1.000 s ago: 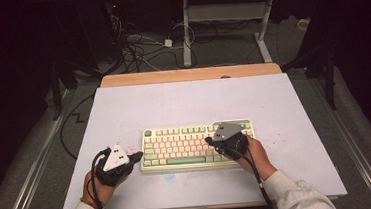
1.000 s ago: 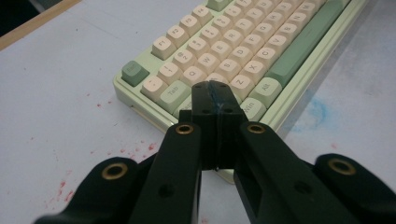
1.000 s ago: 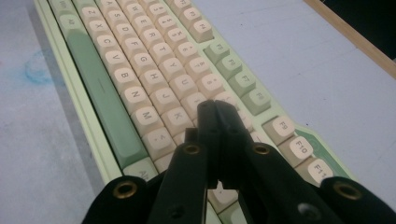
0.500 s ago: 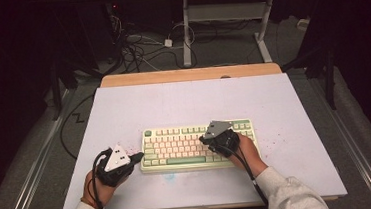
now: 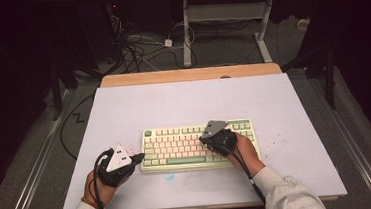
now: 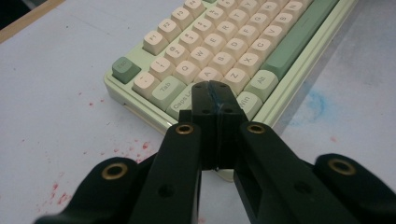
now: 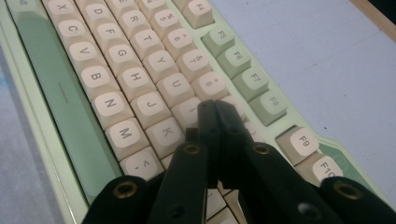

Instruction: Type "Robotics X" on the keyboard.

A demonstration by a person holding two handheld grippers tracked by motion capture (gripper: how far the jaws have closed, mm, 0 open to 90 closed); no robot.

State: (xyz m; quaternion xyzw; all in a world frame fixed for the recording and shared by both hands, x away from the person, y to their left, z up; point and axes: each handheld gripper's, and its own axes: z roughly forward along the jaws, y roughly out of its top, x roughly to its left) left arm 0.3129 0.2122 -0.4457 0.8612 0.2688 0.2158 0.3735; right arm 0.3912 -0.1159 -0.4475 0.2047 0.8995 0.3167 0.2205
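Note:
A cream and green keyboard (image 5: 196,144) lies on the white table near its front edge. My left gripper (image 5: 138,158) is shut and empty, with its tip at the keyboard's left end. In the left gripper view its closed tip (image 6: 212,91) sits over the Caps Lock and Shift corner of the keyboard (image 6: 224,42). My right gripper (image 5: 207,139) is shut too, held over the right half of the keys. In the right gripper view its tip (image 7: 214,106) is above the keys near I and K of the keyboard (image 7: 116,70); I cannot tell whether it touches a key.
The white table top (image 5: 193,101) has small red specks left of the keyboard and a faint blue smudge (image 5: 169,176) in front of it. A wooden strip (image 5: 191,75) runs along the far edge. Cables and desk legs (image 5: 185,29) lie on the floor beyond.
My right gripper has shifted left over the keyboard, from near its right end toward the middle keys. The left gripper and the keyboard stay put.

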